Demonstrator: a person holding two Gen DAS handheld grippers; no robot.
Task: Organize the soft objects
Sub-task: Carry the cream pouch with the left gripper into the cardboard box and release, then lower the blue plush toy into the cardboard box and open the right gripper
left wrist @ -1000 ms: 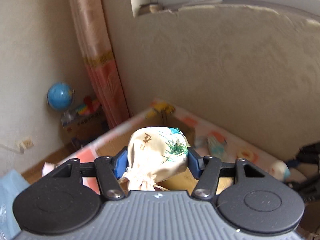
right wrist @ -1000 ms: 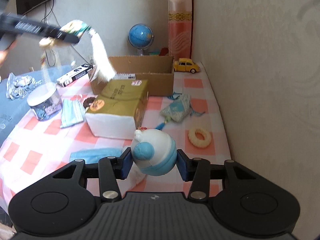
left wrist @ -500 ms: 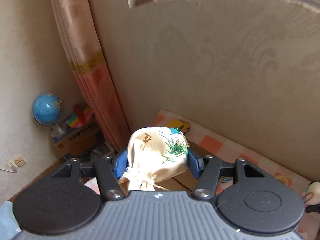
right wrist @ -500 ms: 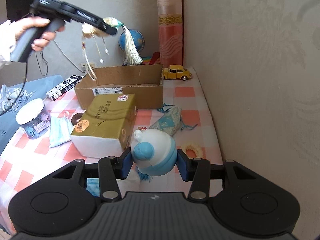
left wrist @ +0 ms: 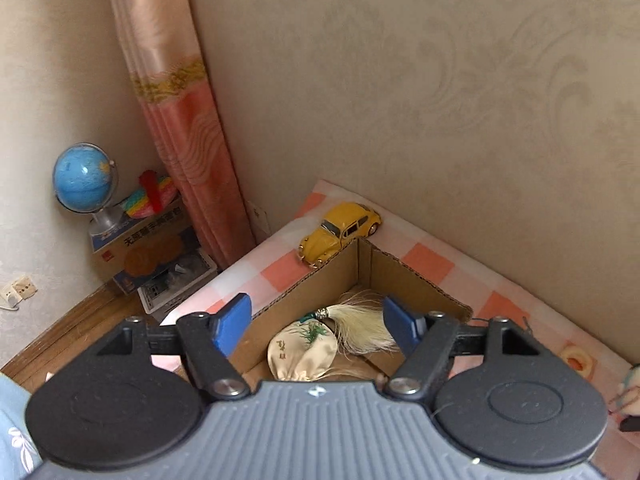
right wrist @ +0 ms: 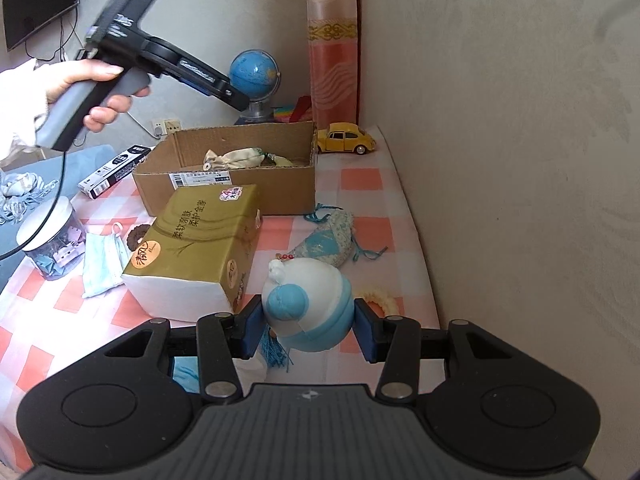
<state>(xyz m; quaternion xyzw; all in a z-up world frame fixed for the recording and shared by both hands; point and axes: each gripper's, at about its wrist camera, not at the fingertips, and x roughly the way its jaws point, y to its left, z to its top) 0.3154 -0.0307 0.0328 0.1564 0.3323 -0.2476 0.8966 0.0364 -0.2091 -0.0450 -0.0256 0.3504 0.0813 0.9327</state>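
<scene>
Jaws on the left gripper (left wrist: 316,326) have just been opening and are now standing wide apart, with nothing between the blue pads (left wrist: 231,322). Below and beyond them, the cream pouch (left wrist: 302,350) with a green plant print and a pale tassel is lying loose inside the cardboard box (left wrist: 404,276), clear of both pads. In the right wrist view the same pouch (right wrist: 234,158) is showing over the box's near wall (right wrist: 240,192), and a hand (right wrist: 94,92) is holding the left gripper up above the box's far left side, tilting it downward.

The right gripper (right wrist: 308,330) is clamping a round white and blue soft toy (right wrist: 310,306); both pads are pressing on its sides, and the toy is hanging above the checked tablecloth (right wrist: 360,184), near the right-hand wall.

On the cloth, a gold tissue pack (right wrist: 196,248) is sitting just in front of the box. A blue patterned pouch (right wrist: 328,240) is lying to the right of the pack, and a pale ring (right wrist: 378,298) is lying nearer, partly behind the toy. A yellow toy car (right wrist: 346,138) is standing at the box's far right corner. To the left of the pack, a face mask (right wrist: 102,262) is lying beside a clear jar (right wrist: 52,244), and a black and white carton (right wrist: 114,170) is lying farther back. A blue globe (right wrist: 254,74) is standing beyond the table, near the curtain (right wrist: 332,40).
</scene>
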